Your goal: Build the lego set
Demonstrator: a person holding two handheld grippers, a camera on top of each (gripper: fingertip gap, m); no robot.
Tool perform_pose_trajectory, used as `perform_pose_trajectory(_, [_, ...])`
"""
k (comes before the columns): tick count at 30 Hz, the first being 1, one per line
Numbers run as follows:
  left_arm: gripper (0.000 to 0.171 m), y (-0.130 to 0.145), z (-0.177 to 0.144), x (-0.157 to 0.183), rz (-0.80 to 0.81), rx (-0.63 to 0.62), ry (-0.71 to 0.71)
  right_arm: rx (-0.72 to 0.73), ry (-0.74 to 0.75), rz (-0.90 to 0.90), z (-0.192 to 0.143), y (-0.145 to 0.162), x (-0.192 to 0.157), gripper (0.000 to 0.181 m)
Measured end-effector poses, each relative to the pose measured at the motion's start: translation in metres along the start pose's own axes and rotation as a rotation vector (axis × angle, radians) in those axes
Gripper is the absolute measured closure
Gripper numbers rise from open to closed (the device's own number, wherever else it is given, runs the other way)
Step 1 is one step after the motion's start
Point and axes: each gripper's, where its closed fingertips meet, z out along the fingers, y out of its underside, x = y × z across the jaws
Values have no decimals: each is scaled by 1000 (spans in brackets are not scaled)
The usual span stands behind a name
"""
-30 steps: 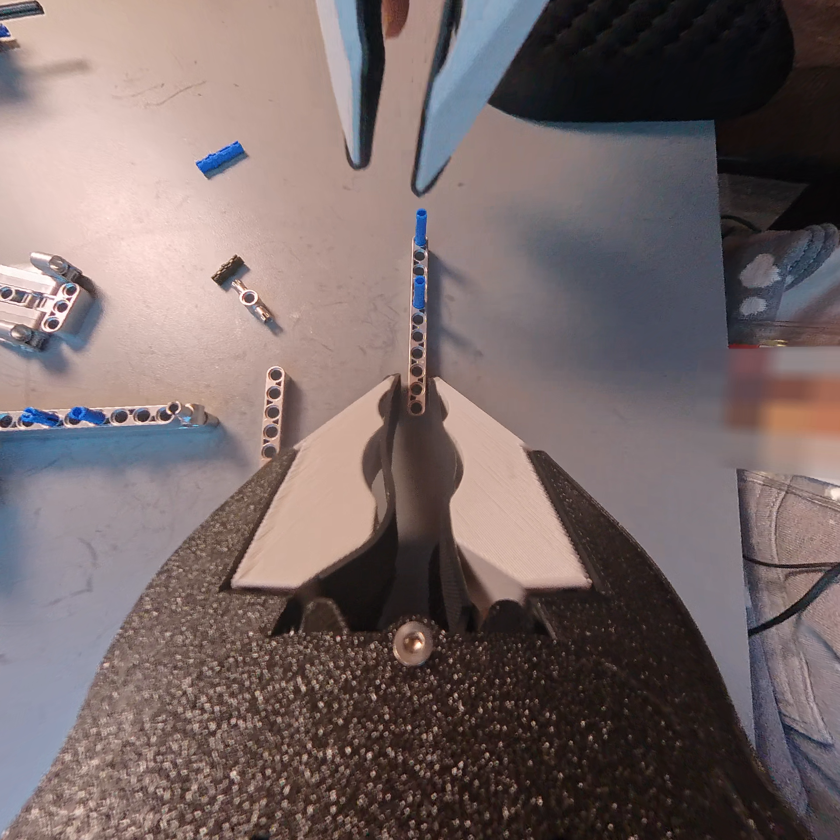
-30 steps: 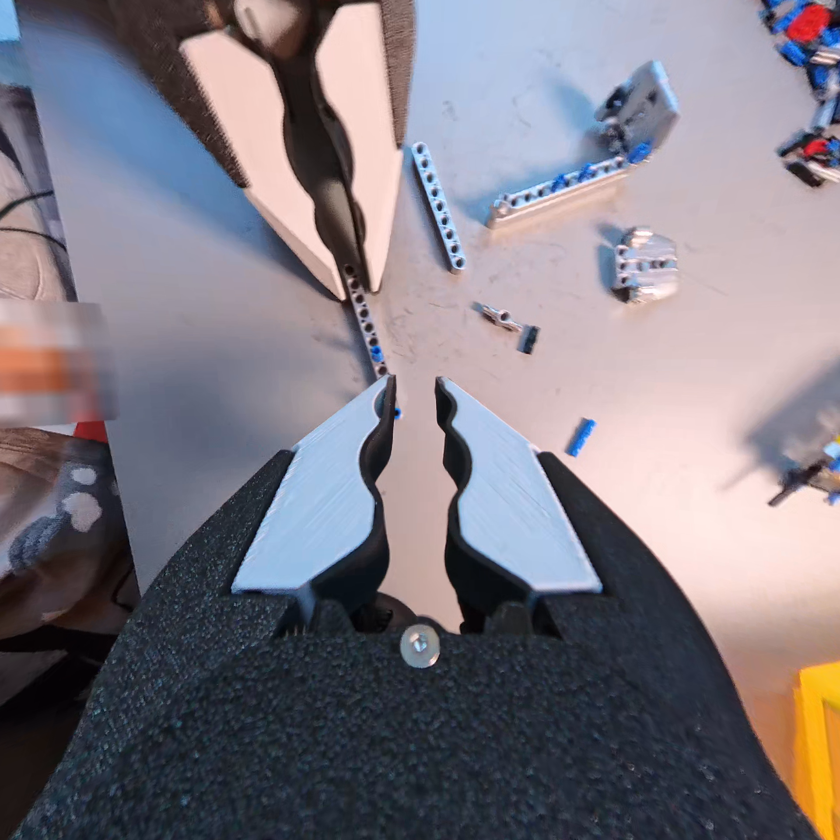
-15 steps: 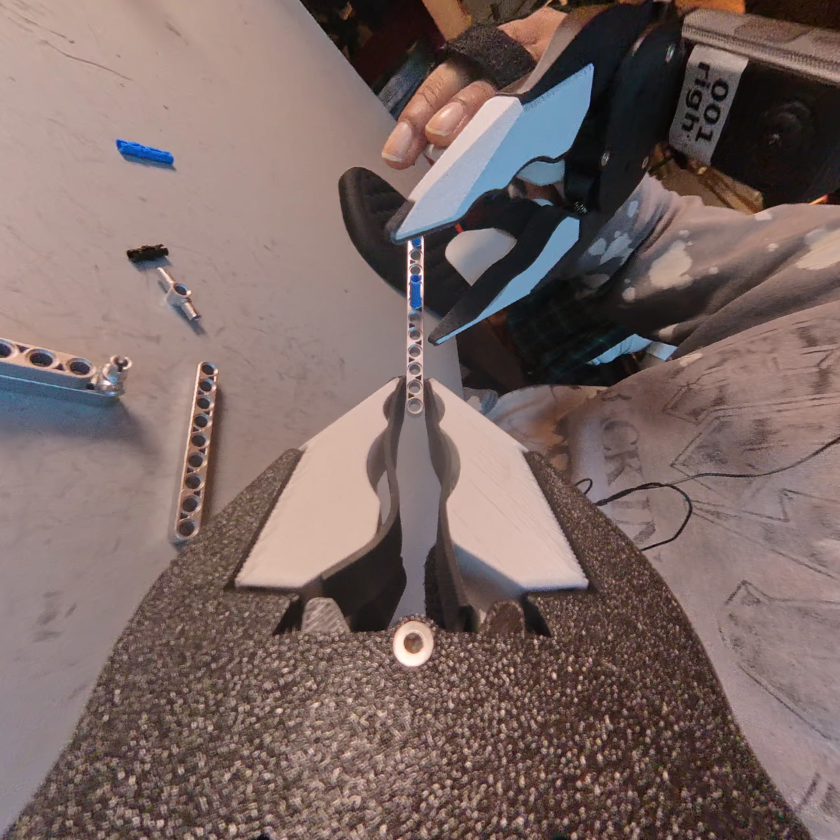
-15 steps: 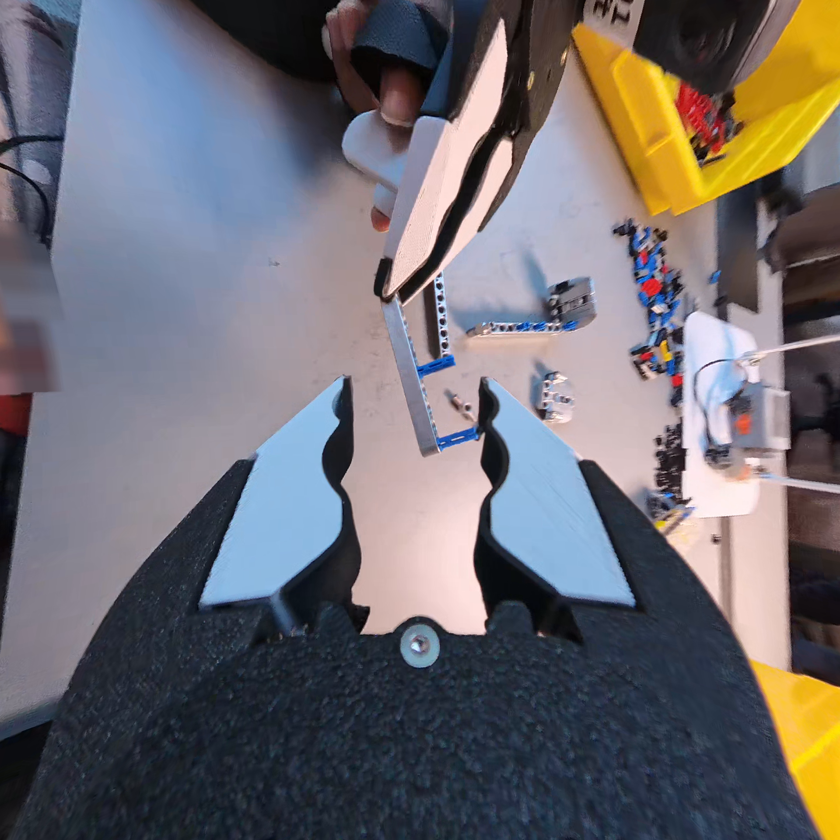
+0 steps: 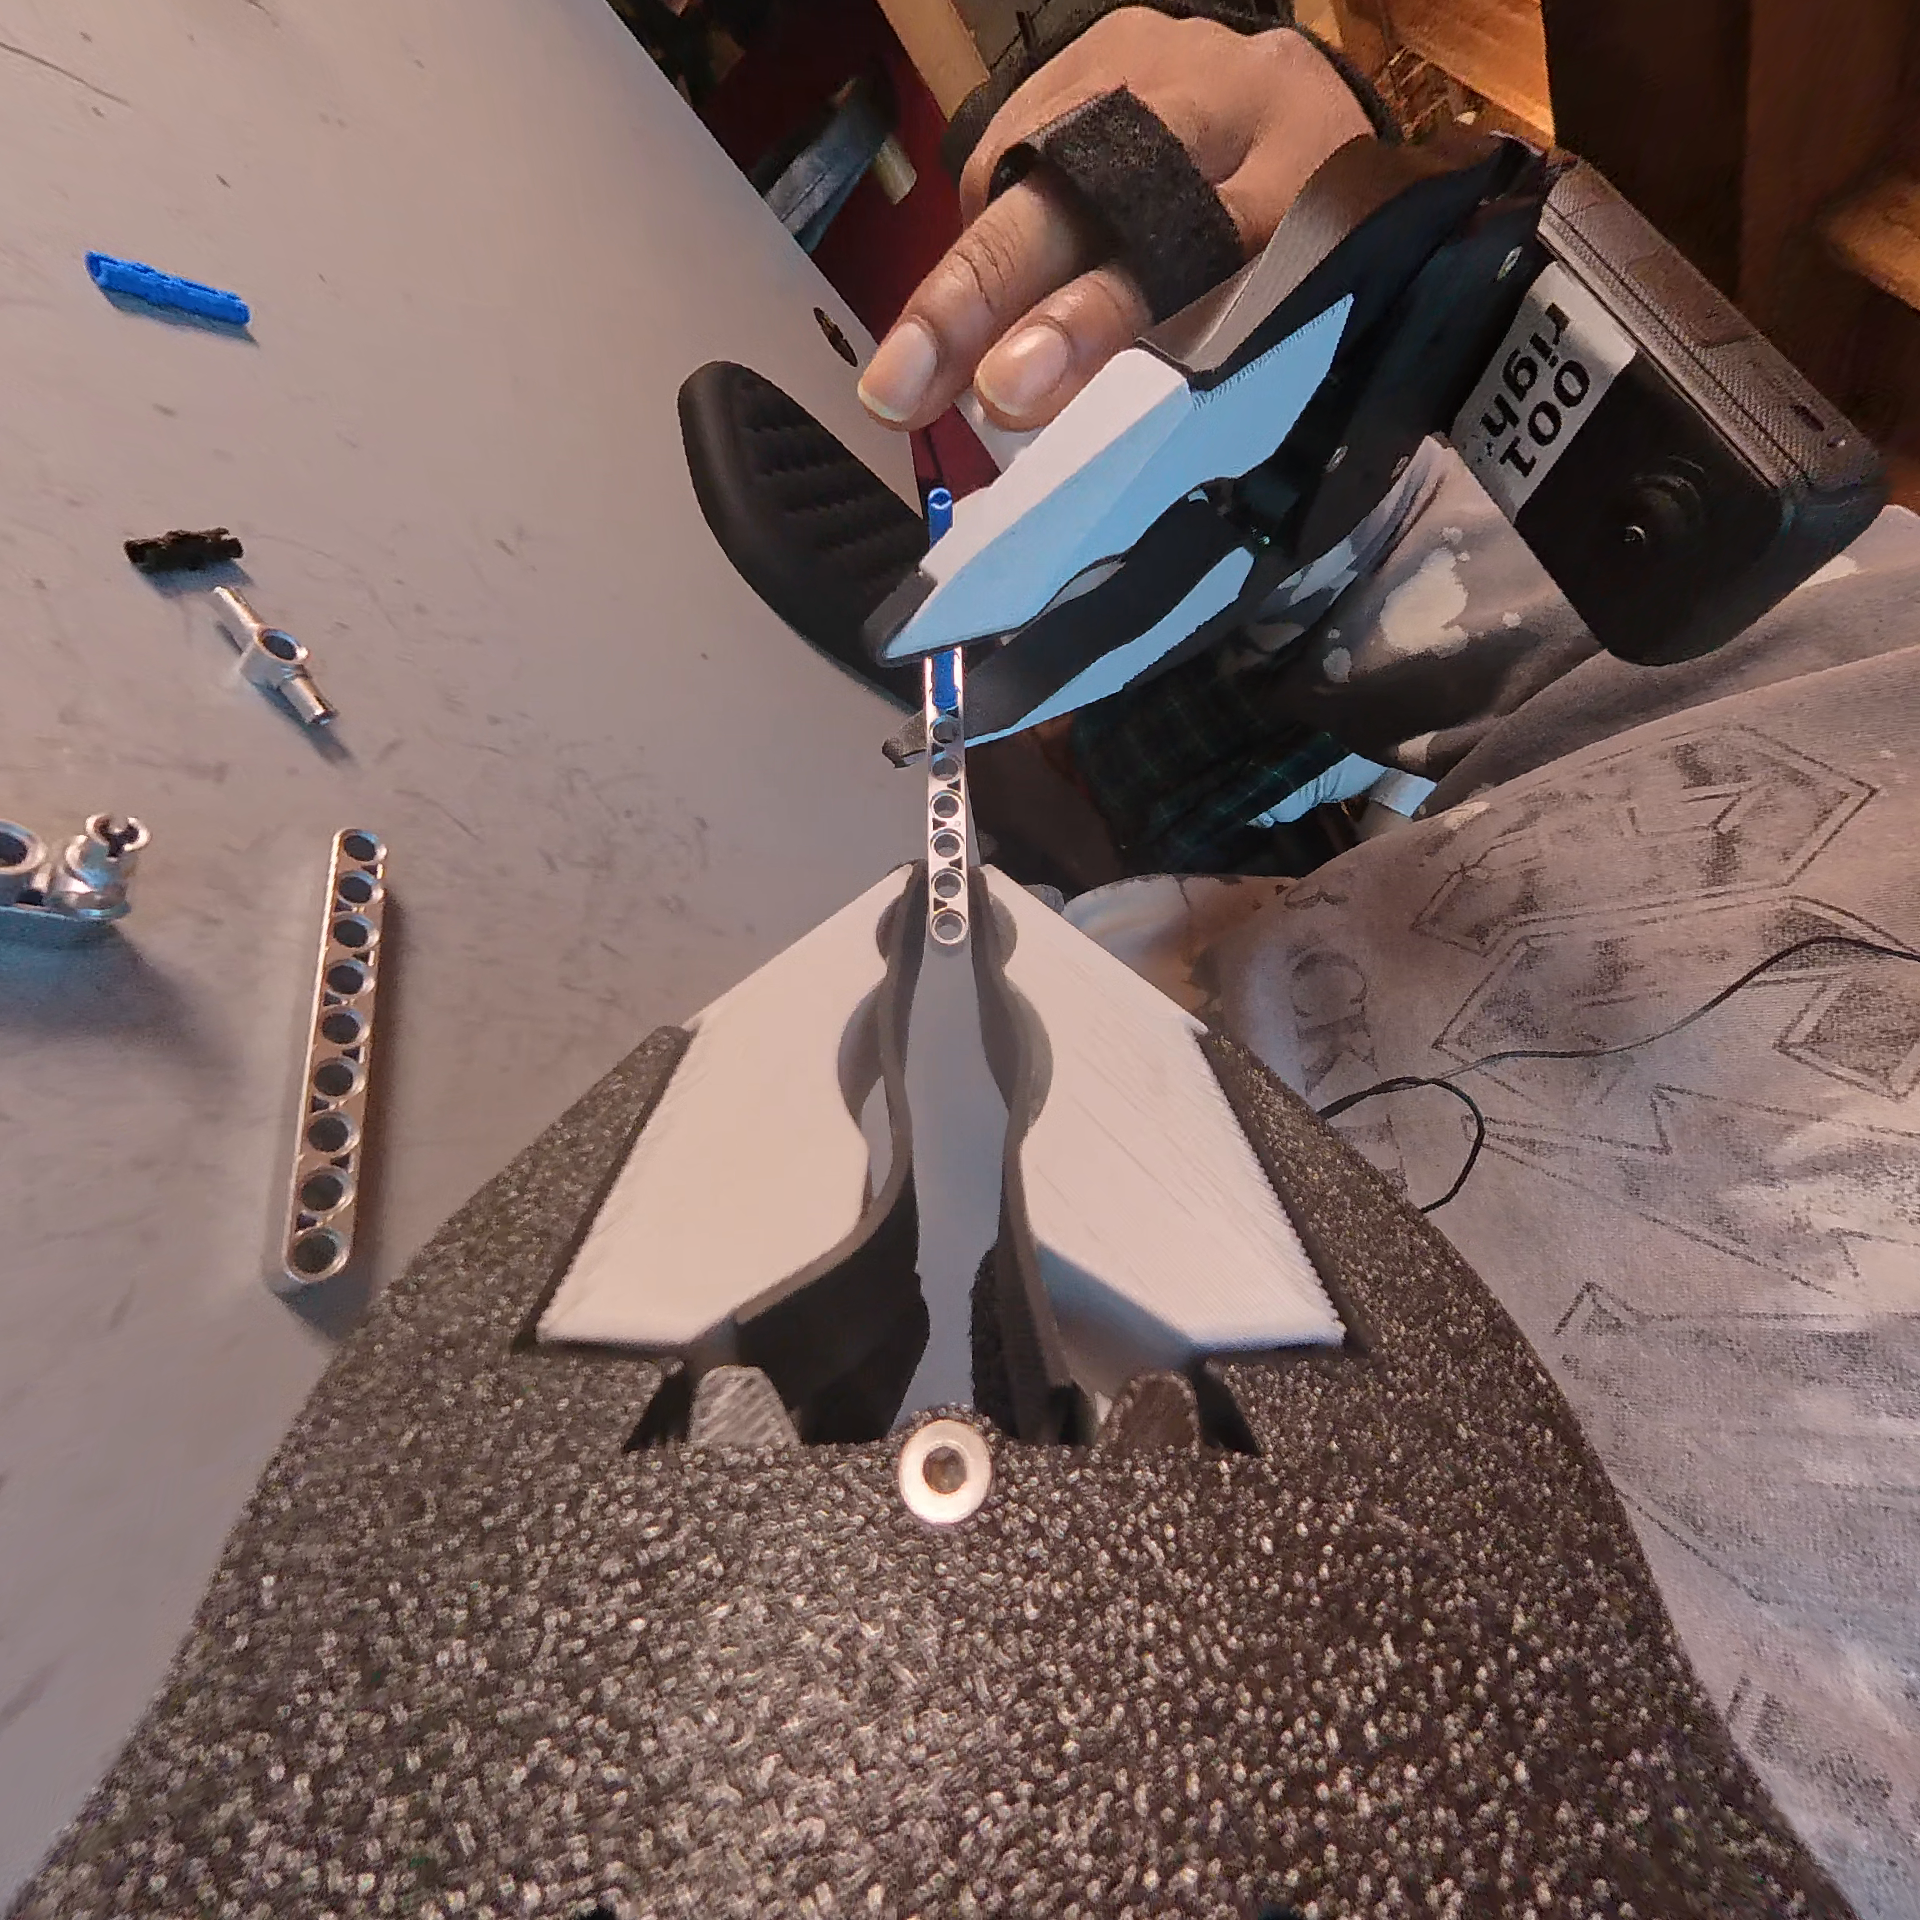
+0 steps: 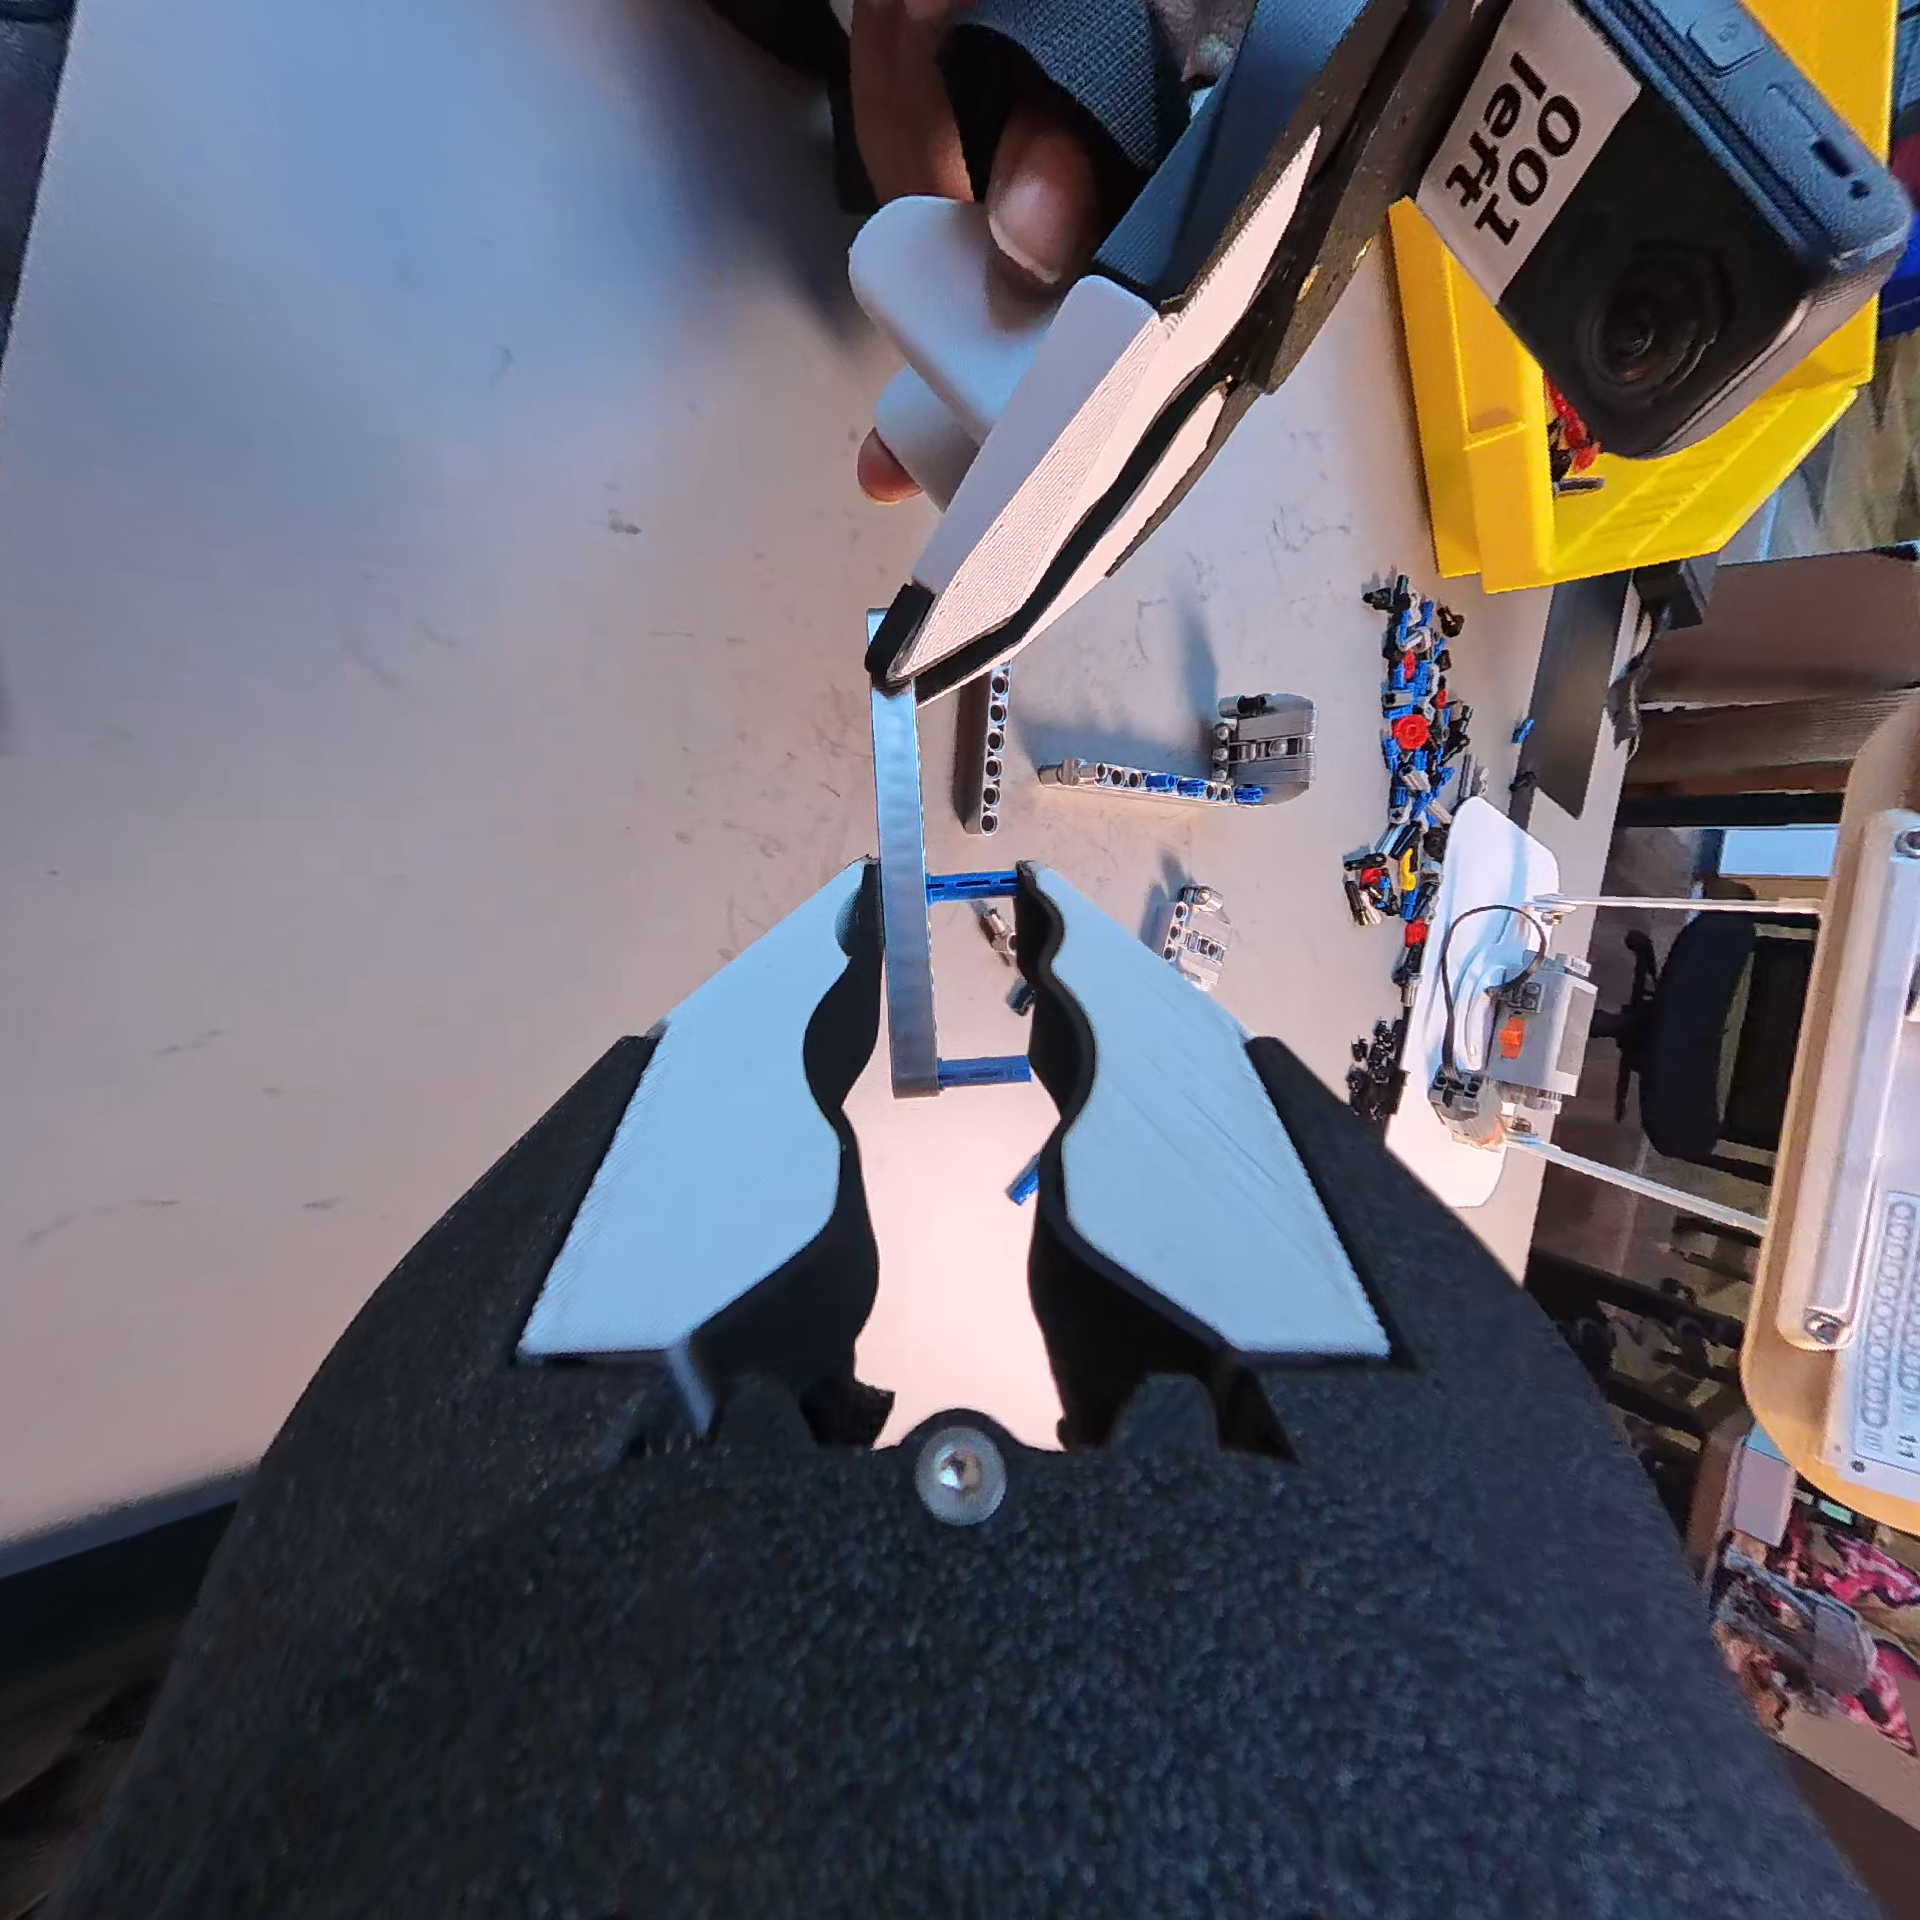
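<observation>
1. My left hand-held gripper (image 5: pixel 951 883) is clamped on the near end of a thin grey beam (image 5: pixel 951 821) with a row of holes. The beam stands out forward from the jaws, clear of the bench (image 5: pixel 520 416).
2. My right hand-held gripper (image 6: pixel 940 883) has its jaws set around the far end of the same beam. One finger lies against the beam's flat side, and the other meets the tips of two blue pins (image 6: pixel 971 885) that stick out sideways from it. I cannot tell whether the jaws press or merely touch.
3. Change: a second ago the beam hung low over the bench, with the right jaws short of it. Half a second ago those jaws stood wider around the pins. They have now narrowed onto beam and pins, and the beam is raised near the bench's edge.
4. On the bench lie a second holed beam (image 5: pixel 332 1049), a loose blue pin (image 5: pixel 166 296), a small black connector (image 5: pixel 182 545) and a grey axle joint (image 5: pixel 272 655).
5. Farther off are a heap of small parts (image 6: pixel 1413 748) and a yellow bin (image 6: pixel 1507 416).
6. Writing: each camera (image 5: pixel 1662 468) carries a white sticker with black lettering, which is not transcribed here. No brand mark is legible.
</observation>
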Motion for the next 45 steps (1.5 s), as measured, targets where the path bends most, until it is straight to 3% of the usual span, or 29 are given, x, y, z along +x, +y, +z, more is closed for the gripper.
perform_pose_trajectory(10, [167, 2, 2, 1, -8, -6, 6, -25, -19, 47, -2, 0, -3, 160])
perform_pose_trajectory(16, [167, 1, 2, -19, 65, -17, -165, -20, -6, 113, 13, 15, -7, 158])
perform_pose_trajectory(17, [167, 3, 2, -25, 96, -31, -221, -17, -10, 137, 15, 18, -9, 153])
perform_pose_trajectory(19, [167, 4, 3, -35, 154, -53, -319, 9, -56, 248, 15, 24, -11, 123])
perform_pose_trajectory(21, [167, 5, 2, -46, 222, -75, -431, 92, -100, 445, 9, 27, -2, 115])
perform_pose_trajectory(23, [167, 7, 3, -55, 291, -112, -523, 131, -70, 615, 2, 47, 19, 124])
perform_pose_trajectory(25, [167, 11, 6, -62, 341, -147, -592, 71, -60, 734, 3, 81, 28, 131])
perform_pose_trajectory(28, [167, 18, 10, -71, 388, -201, -663, -52, -62, 827, 14, 125, 25, 138])
perform_pose_trajectory(30, [167, 19, 10, -73, 415, -212, -696, -78, -62, 867, 24, 136, 22, 139])
perform_pose_trajectory(36, [158, 19, 15, -62, 375, -187, -600, -89, -47, 917, 47, 144, 22, 156])
perform_pose_trajectory(40, [157, 3, 6, -48, 314, -72, -502, -75, -68, 910, 53, 139, 23, 178])
perform_pose_trajectory(42, [157, -8, -2, -48, 297, -9, -506, -89, -79, 866, 53, 138, 22, 178])
perform_pose_trajectory(45, [157, -19, -15, -55, 335, 37, -584, 45, -117, 779, 46, 100, 24, 178])
